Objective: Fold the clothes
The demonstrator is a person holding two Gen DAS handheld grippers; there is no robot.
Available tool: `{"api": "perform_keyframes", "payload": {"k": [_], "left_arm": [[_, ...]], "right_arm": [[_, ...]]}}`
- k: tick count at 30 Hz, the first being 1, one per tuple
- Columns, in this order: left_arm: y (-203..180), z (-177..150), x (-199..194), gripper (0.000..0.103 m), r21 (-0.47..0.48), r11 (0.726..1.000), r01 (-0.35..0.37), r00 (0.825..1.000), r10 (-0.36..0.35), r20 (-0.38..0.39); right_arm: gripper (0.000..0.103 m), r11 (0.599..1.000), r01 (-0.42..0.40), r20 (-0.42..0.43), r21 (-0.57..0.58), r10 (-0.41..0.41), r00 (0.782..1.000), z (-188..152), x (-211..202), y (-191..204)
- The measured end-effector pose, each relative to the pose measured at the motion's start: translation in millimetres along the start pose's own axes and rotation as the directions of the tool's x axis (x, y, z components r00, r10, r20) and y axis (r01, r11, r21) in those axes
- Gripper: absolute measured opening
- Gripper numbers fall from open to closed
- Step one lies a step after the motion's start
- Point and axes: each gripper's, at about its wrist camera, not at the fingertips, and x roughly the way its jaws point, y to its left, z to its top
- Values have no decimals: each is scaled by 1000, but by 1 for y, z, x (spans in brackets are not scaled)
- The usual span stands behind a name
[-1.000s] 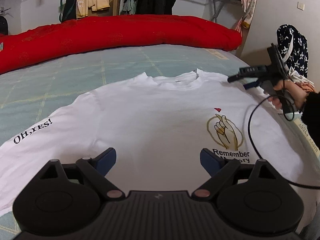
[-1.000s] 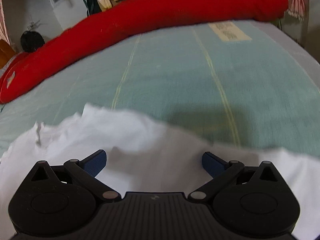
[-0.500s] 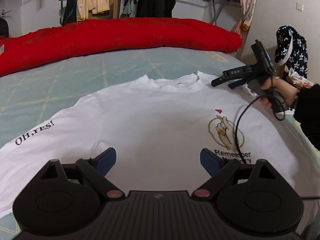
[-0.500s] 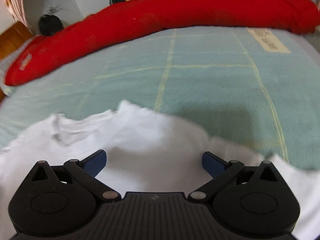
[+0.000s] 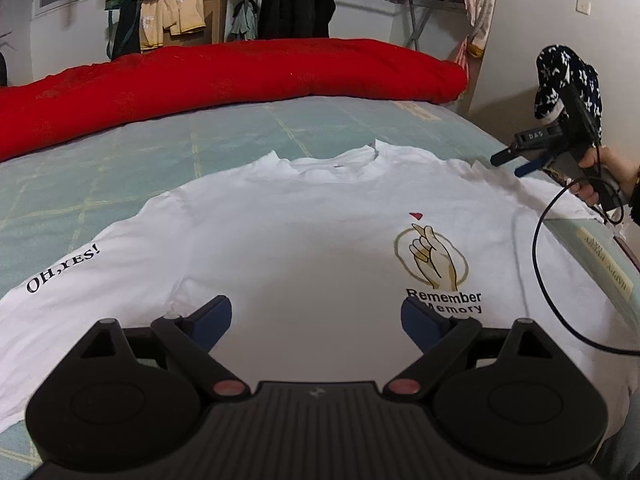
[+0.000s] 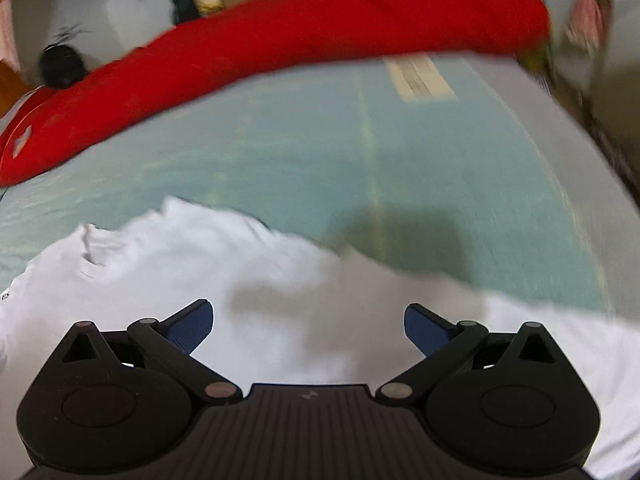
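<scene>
A white T-shirt (image 5: 304, 248) lies spread flat, front up, on the green bed sheet (image 5: 120, 168). It has a hand print with "Remember Memory" on the chest and "OH,YES!" on the left sleeve. My left gripper (image 5: 316, 314) is open and empty, low over the shirt's lower middle. My right gripper (image 5: 516, 164) is open and empty, held above the shirt's right shoulder and sleeve. In the right wrist view the open right gripper (image 6: 308, 318) hovers over the white cloth (image 6: 280, 280), blurred by motion.
A long red quilt (image 5: 224, 80) lies rolled along the far side of the bed. Clothes hang on a rack (image 5: 296, 0) behind it. A dark patterned garment (image 5: 568, 80) sits at the right by the wall. A black cable (image 5: 544, 264) loops from the right gripper over the shirt.
My right gripper has drawn back to the right, away from the collar, and its view has swung and blurred. My left gripper has risen slightly; the shirt lies as before.
</scene>
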Motion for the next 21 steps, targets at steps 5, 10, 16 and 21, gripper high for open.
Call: {"api": "perform_keyframes", "payload": {"k": [5,10,16,21], "left_arm": [[-4,3,6,92,-5,1000,-20,999,20,-27],[-9,1,-2,92,8,1000,-14,1000,14,-24],[-15,-4,-9,92,18,1000,-8,999,9,-31],[-24,-8,-10,92,29,1000,-3,998,4,-55]], "right_arm": [[103,999,-20,46,45,17,999,-1,32,-20],[103,1000,1,88,-2,-1,996,5,20,-10],[103,995,74,147,-71,-63,987,-39,-25,-4],[103,992,118,123,-47,-111,986,-99,-29,-22]]}}
